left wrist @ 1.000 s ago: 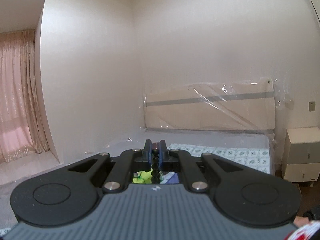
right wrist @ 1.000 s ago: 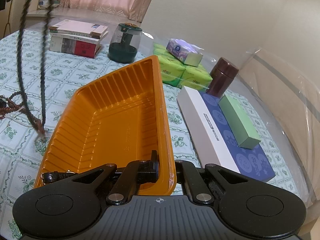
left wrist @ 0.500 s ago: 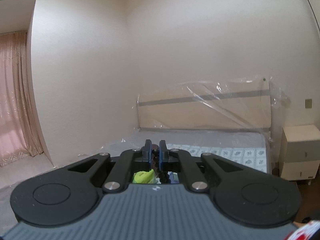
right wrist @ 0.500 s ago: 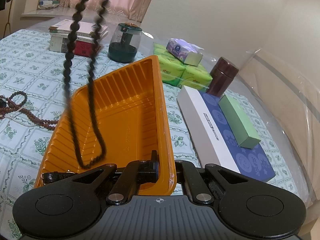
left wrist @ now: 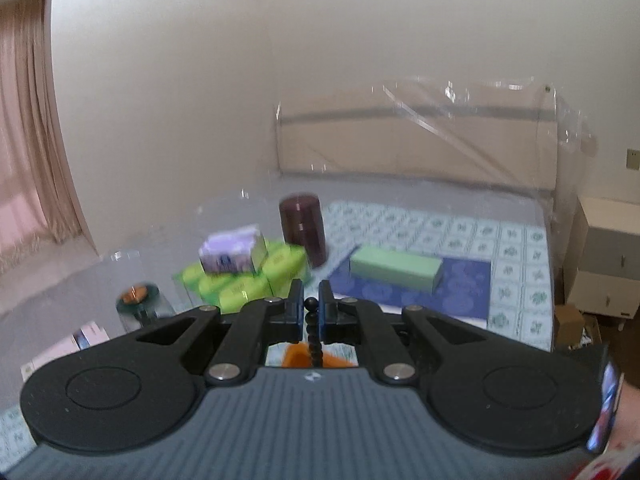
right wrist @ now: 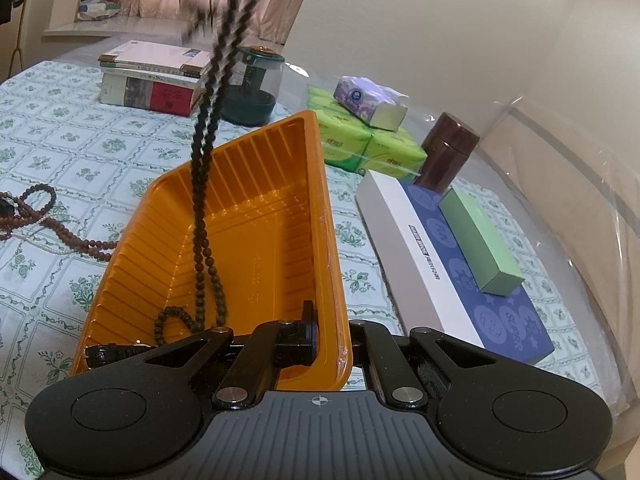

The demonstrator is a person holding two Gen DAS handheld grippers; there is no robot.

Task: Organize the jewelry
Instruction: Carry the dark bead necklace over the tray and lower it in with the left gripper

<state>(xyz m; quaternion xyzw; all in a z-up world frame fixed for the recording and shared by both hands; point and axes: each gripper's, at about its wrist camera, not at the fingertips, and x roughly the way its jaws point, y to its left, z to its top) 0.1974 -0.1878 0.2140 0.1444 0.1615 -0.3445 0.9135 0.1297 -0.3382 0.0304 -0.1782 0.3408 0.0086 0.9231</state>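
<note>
From the left wrist we see our left gripper (left wrist: 311, 308) pinching a black bead string (left wrist: 312, 330); beyond stand a brown jar (left wrist: 303, 230) and green box (left wrist: 396, 268).

From the right wrist, our right gripper (right wrist: 334, 334) clamps the orange tray (right wrist: 256, 216) rim; the beads hang into it, brown beads (right wrist: 52, 224) lying left, books (right wrist: 154, 78) far.

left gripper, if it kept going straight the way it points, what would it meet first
Probably the stacked green tissue packs just beyond the left gripper, or the dark brown canister behind them; blur and unclear depth leave that uncertain.
</note>
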